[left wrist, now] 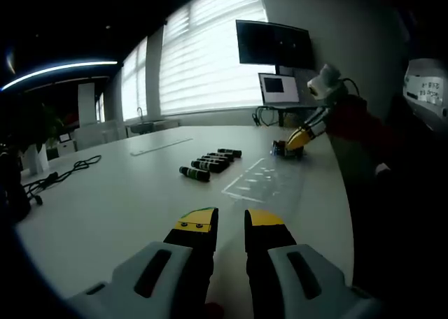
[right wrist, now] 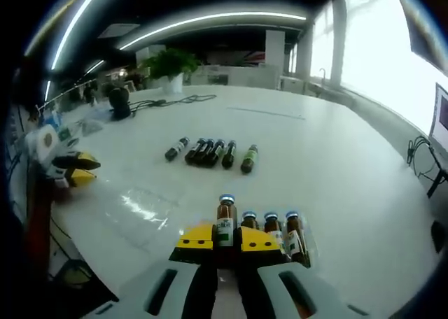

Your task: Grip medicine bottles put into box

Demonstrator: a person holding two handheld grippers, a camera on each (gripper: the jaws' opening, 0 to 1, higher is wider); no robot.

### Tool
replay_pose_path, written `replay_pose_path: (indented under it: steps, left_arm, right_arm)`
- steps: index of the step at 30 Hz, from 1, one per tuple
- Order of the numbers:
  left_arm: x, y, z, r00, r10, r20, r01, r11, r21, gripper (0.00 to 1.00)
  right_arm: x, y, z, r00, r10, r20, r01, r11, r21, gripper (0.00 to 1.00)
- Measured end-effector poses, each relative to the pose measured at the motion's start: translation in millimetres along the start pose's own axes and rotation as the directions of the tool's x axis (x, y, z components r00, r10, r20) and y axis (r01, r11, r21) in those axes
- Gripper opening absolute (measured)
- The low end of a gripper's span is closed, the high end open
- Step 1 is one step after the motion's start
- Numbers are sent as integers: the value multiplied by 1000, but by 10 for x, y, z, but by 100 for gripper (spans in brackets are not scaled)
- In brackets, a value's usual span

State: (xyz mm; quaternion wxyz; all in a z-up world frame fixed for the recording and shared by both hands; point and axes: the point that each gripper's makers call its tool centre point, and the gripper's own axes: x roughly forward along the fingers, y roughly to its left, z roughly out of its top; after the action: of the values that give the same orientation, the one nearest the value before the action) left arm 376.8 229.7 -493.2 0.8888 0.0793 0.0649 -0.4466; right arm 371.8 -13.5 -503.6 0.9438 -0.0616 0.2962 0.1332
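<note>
Here, on the big white round table [right wrist: 336, 158], the right gripper [right wrist: 225, 243] is clamped on a small brown glass medicine bottle [right wrist: 225, 223], long axis running fwd along the jaws, beside 3 boxed bottles [right wrist: 274, 229]; left gripper [left wrist: 231, 224], jaws slightly apart & empty, sits farther off; loose bottle row [right wrist: 210, 152] lies ahead

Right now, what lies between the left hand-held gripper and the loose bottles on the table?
Bare white table in the left gripper view, from the hand-held gripper to the bottles.
</note>
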Motion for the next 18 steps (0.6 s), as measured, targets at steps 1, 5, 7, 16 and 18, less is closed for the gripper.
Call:
replay_pose_path:
  steps: [1,5,7,16,18]
  left_arm:
    - [0,-1,-1,1000,0,-1,0,1000,0,9]
    - [0,-3,1,1000,-1,0,1,1000,0,9]
    - [-1,-3,1,1000,-1,1,1,1000,-1,9]
    - [-5,1,0,1000,-2,2,2,1000,-2,9]
    - [-6,1,-2,1000,-2,2,2,1000,-2,9]
  right_arm:
    - [3,0,-3,1000,-3,-1,3,1000,-2,6]
    - [26,-4,-29,1000,-13,-13,13,1000,0,6]
    - [32,-2,-37,1000,-19,-16,19,1000,-3,6]
    - [57,7,-93,998,-34,-47,33,999,-13,7]
    - [56,2,-79,999,-40,-35,39,999,-26,7]
